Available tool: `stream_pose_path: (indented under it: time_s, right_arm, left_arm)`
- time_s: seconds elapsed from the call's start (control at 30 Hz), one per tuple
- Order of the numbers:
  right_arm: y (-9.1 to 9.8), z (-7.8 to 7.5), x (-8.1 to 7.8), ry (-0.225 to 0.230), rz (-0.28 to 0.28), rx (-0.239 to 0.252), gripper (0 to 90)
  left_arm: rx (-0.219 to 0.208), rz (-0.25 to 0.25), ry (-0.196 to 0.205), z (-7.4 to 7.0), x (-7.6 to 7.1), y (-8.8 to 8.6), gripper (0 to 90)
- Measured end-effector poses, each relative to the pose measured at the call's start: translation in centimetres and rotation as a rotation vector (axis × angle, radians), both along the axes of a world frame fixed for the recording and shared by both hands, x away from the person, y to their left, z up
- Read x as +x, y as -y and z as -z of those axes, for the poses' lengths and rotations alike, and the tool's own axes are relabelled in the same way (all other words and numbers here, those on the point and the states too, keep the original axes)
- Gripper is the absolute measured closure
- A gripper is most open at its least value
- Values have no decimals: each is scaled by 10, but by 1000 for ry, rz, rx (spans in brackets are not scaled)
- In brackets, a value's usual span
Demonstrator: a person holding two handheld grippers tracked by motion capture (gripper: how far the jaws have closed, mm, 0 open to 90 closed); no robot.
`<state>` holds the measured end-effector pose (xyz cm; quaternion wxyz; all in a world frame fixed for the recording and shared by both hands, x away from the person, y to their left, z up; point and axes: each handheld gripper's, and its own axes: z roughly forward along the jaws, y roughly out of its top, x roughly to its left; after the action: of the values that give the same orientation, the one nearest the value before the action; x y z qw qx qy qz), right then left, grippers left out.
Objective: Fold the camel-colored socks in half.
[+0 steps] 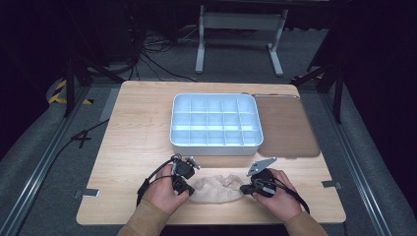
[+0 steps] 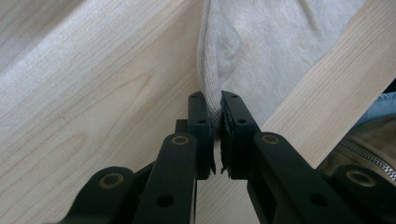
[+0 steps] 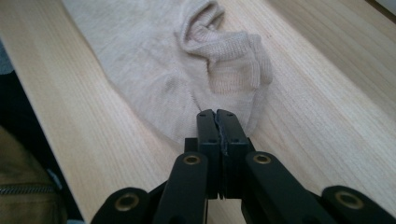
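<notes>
A beige sock point(image 1: 219, 187) lies crumpled on the wooden table point(image 1: 137, 132) near its front edge, between my two grippers. My left gripper point(image 1: 189, 191) is at the sock's left end. In the left gripper view its jaws point(image 2: 214, 100) are shut on a raised fold of the sock point(image 2: 280, 46). My right gripper point(image 1: 244, 188) is at the sock's right end. In the right gripper view its jaws point(image 3: 216, 114) are pressed together on the near edge of the sock point(image 3: 163, 70), whose cuff is bunched up farther off.
A white tray point(image 1: 215, 146) divided into several compartments stands at the middle of the table, beyond the sock. A brown mat point(image 1: 287, 128) lies to its right. The table's front edge runs just behind my hands.
</notes>
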<state>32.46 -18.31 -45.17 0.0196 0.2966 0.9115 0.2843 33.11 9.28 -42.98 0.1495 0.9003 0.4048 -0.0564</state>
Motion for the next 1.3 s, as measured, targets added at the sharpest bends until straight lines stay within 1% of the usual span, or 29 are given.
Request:
stream_pose_path:
  time_s: [0.07,0.1,0.13,0.17,0.2,0.23,0.27,0.3,0.33,0.4,0.43,0.5,0.53,0.7,0.8,0.83,0.9,0.93,1.0,1.07,1.1,1.13,1.3]
  right_arm:
    - [-1,1,0,-1,4,5,900]
    - [-3,1,0,14,3,21,900]
    - [-3,1,0,14,3,21,900]
    - [-3,0,0,18,6,41,900]
    - [-5,-1,0,20,11,79,900]
    - [-5,-1,0,20,11,79,900]
    - [-7,-1,0,23,9,90,900]
    - [-10,-1,-1,28,4,95,900]
    - [-14,-1,-2,31,-7,90,899]
    - [-17,1,-1,33,-15,75,898]
    - [-17,1,-1,33,-15,75,898]
    - [-19,4,-1,21,-24,61,898]
    - [-21,6,0,8,-32,49,898]
    - [-23,7,1,-7,-34,51,897]
    - [-22,7,1,-6,-32,53,897]
    - [-22,7,1,-5,-32,54,897]
    - [-22,8,1,-6,-31,62,897]
    - [-21,8,1,-9,-29,65,897]
    - [-19,10,2,-22,-19,85,898]
    - [-18,11,2,-24,-23,94,898]
    - [-18,11,2,-22,-24,96,899]
    - [-17,11,2,-21,-26,100,899]
    - [-16,12,1,-11,-28,104,899]
  left_arm:
    - [6,10,-2,0,0,-2,838]
    - [12,17,-11,0,-1,-3,838]
    - [12,17,-11,0,-1,-3,838]
    - [17,25,-14,-1,-2,-5,838]
    - [20,27,-15,-1,-2,-6,839]
    - [20,27,-15,-1,-2,-6,839]
    - [16,30,-16,-1,-3,-7,839]
    - [23,26,-15,-1,-3,-8,840]
    - [21,23,-11,-2,-3,-11,840]
    - [15,15,-13,-2,-3,-14,840]
    - [15,15,-13,-2,-3,-14,840]
    - [8,5,-10,-3,-3,-18,840]
    - [4,-6,-4,-4,-4,-20,840]
    - [-9,-29,12,-6,-4,-22,841]
    - [-30,-44,19,-8,-4,-22,840]
    - [-39,-48,16,-10,-4,-22,839]
    - [-57,-44,27,-13,-4,-20,838]
    - [-63,-42,26,-14,-3,-19,839]
    - [-68,-43,33,-18,-1,-15,839]
    - [-79,-38,41,-22,0,-12,839]
    - [-85,-38,40,-24,0,-11,839]
    - [-94,-34,47,-28,1,-6,839]
    - [-111,-16,57,-32,4,0,838]
